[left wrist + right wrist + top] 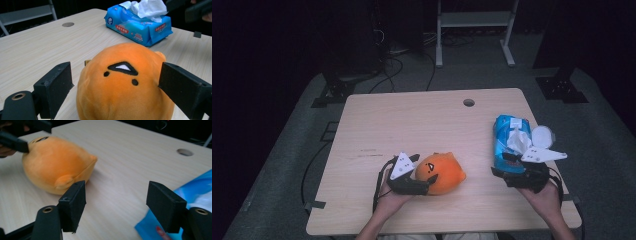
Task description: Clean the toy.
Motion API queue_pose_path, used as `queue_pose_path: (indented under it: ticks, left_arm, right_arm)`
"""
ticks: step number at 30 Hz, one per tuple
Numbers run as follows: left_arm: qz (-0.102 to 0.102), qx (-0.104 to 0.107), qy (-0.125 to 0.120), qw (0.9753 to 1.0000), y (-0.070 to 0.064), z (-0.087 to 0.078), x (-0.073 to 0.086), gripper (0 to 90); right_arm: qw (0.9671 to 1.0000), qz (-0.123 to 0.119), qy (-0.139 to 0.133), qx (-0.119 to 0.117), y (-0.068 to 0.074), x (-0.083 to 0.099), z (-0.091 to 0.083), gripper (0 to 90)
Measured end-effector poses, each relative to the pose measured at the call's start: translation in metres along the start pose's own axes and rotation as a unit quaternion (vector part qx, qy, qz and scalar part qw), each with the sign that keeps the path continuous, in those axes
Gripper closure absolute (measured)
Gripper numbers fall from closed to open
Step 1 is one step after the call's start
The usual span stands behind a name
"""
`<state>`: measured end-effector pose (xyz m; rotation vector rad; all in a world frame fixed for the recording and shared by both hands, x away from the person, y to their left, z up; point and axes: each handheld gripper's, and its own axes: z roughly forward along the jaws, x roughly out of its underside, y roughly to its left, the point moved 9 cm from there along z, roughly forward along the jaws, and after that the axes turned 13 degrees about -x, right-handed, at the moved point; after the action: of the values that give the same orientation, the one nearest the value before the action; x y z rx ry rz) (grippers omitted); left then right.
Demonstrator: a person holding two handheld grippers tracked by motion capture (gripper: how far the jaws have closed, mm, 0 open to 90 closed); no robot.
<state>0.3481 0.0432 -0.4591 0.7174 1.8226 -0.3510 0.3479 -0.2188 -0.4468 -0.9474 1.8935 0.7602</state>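
Plush toy [125,85] base hidden between left tongs [117,87].

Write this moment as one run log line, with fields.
left gripper: open, around orange plush toy | right gripper: open, beside blue tissue pack | toy: on table

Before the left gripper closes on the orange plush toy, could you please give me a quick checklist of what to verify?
1. Left gripper open: ok.
2. Orange plush toy between its jaws: ok.
3. Jaws touching the toy: cannot tell.
4. Toy resting on the table: ok.
5. Tissue pack apart from the toy: ok.
6. Right gripper open, away from the toy: ok.
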Motion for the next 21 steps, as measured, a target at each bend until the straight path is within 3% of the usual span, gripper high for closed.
queue_pose_path:
  ticks: [8,10,11,12,17,21]
  left_arm:
    - [0.002,0.0,0.004,1.0,0.001,0.002,0.002,10.9]
    - [0.004,-0.003,0.004,1.0,0.002,0.001,0.003,10.9]
    - [0.004,-0.003,0.004,1.0,0.002,0.001,0.003,10.9]
    - [0.005,-0.003,0.003,1.0,0.002,0.0,0.003,10.9]
    - [0.0,-0.006,0.004,1.0,0.004,-0.001,0.004,10.9]
    - [-0.002,-0.005,0.005,1.0,0.005,0.001,0.004,10.8]
  right_arm:
    - [0.9981,0.012,-0.02,0.057,-0.042,-0.013,-0.029,30.6]
    - [0.9964,0.014,-0.026,0.08,-0.056,-0.017,-0.039,30.8]
    - [0.9964,0.014,-0.026,0.08,-0.056,-0.017,-0.039,30.8]
    - [0.9947,0.014,-0.027,0.098,-0.066,-0.018,-0.046,31.0]
    - [0.9923,0.035,-0.027,0.116,-0.087,-0.014,-0.051,31.2]
    - [0.9922,0.042,-0.018,0.116,-0.094,-0.007,-0.044,31.7]
